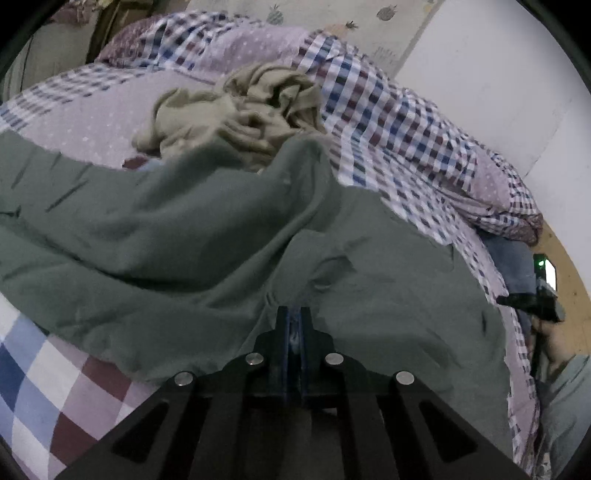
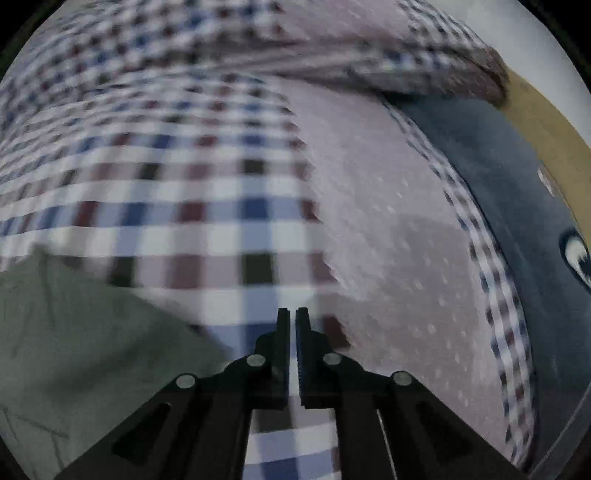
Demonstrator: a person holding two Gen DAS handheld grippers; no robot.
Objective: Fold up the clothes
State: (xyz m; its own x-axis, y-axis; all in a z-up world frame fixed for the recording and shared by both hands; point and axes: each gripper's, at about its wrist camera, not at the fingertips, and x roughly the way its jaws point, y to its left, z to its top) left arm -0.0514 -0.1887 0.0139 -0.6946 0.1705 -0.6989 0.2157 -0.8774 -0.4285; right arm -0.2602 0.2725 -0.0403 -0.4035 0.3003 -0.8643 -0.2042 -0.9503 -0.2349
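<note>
Left tool [image 1: 293,325]: fingers pressed together, a fold of the grey-green garment [image 1: 207,229] pinched between them, the cloth rising to a ridge just ahead of the tips. The garment is spread across the near part of the bed, over the checked bedspread [image 1: 391,122] (blue, maroon and white squares, with dotted lilac panels). Beyond it, a crumpled beige garment [image 1: 240,110] is seen lying in a heap, its near edge overlapped by the grey-green cloth. Farther back, pillows [image 1: 236,48] are noted against a pineapple-print wall covering [image 1: 332,18].

Right tool [image 2: 292,321]: fingers nearly closed, a narrow slit left between them, nothing gripped; it is held above bare bedspread. A corner of the grey-green garment lies to its lower left [image 2: 74,350]. The view is motion-blurred. A dark blue item [image 2: 517,206] is seen off the bed's right edge, wooden floor [image 2: 546,122] past it.
</note>
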